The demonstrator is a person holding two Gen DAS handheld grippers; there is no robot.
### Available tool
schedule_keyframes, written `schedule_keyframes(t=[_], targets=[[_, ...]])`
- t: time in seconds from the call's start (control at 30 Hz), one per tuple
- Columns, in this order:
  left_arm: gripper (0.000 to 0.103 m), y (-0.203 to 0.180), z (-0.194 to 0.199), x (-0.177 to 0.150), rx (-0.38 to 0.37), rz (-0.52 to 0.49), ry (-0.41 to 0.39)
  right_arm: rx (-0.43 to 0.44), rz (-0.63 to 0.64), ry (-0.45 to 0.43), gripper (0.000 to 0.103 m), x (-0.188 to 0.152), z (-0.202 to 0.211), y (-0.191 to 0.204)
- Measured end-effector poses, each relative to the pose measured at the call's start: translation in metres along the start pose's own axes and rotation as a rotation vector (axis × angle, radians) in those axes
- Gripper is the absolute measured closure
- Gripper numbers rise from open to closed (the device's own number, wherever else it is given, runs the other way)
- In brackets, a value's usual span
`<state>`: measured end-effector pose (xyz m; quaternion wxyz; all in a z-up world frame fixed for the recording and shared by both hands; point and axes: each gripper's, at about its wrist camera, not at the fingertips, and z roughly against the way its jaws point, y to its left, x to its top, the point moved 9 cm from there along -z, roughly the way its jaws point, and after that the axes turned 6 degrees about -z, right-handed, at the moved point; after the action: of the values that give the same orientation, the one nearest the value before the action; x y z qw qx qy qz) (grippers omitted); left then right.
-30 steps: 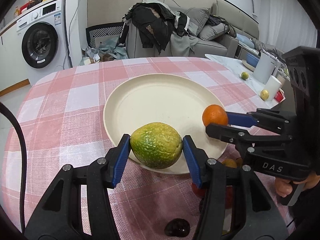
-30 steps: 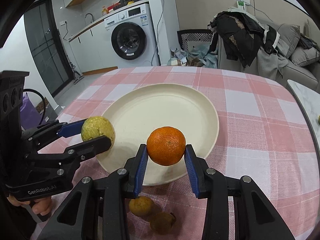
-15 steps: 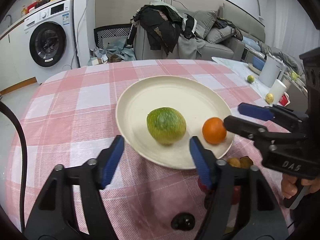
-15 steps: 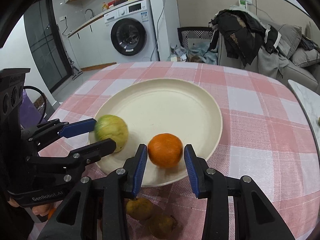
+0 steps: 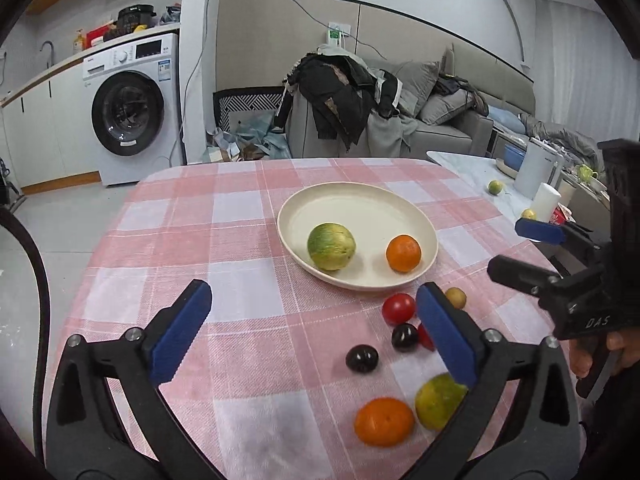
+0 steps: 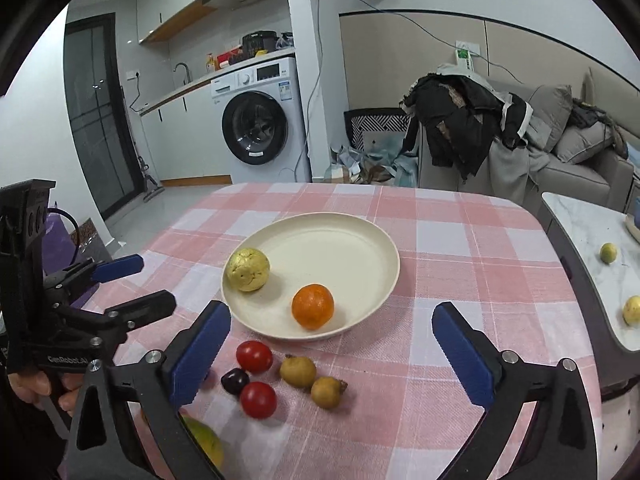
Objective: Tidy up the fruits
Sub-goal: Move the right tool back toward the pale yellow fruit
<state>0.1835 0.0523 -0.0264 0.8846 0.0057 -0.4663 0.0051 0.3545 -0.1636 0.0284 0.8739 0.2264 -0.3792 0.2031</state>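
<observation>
A cream plate [image 5: 360,204] [image 6: 344,240] sits on the pink checked table. On it lie a green-yellow fruit [image 5: 331,246] [image 6: 247,264] and an orange [image 5: 403,253] [image 6: 312,306]. My left gripper [image 5: 316,336] is open and empty, pulled back above the cloth near the table's front. My right gripper [image 6: 332,354] is open and empty, also back from the plate. Loose on the cloth in front of the plate lie two red tomatoes [image 6: 254,356], a dark plum [image 6: 235,381], two small brown fruits [image 6: 298,371], another orange [image 5: 384,421] and a green-yellow fruit [image 5: 438,400].
A second dark plum [image 5: 362,358] lies on the cloth. A marble side table [image 6: 588,256] at the right holds small yellow-green fruits, a white kettle [image 5: 536,168] and a cup. A washing machine and a sofa heaped with clothes stand beyond the table.
Both grippers opened, left the green-yellow fruit and the orange on the plate, and drew back and up away from it.
</observation>
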Motion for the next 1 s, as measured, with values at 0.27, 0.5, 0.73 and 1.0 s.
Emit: schedule_keyframes(t=[0.27,0.5,0.73,1.0], targets=[[0.001,-0.014,0.047,-0.021,-0.007,-0.027,-0.004,-0.007,0.074,0.035,0.000,-0.023,0.022,0.019],[0.001,-0.025,0.070,-0.037,0.009,-0.059,0.011,0.003,0.086,0.051,0.000,-0.045,0.042,0.035],[0.001,-0.023,0.066,-0.047,-0.009,-0.040,0.030,0.013,0.095,0.096,0.000,-0.064,0.038,0.046],[0.001,-0.021,0.050,-0.052,-0.025,-0.028,0.060,0.042,0.154,0.158,0.000,-0.081,0.026,0.063]])
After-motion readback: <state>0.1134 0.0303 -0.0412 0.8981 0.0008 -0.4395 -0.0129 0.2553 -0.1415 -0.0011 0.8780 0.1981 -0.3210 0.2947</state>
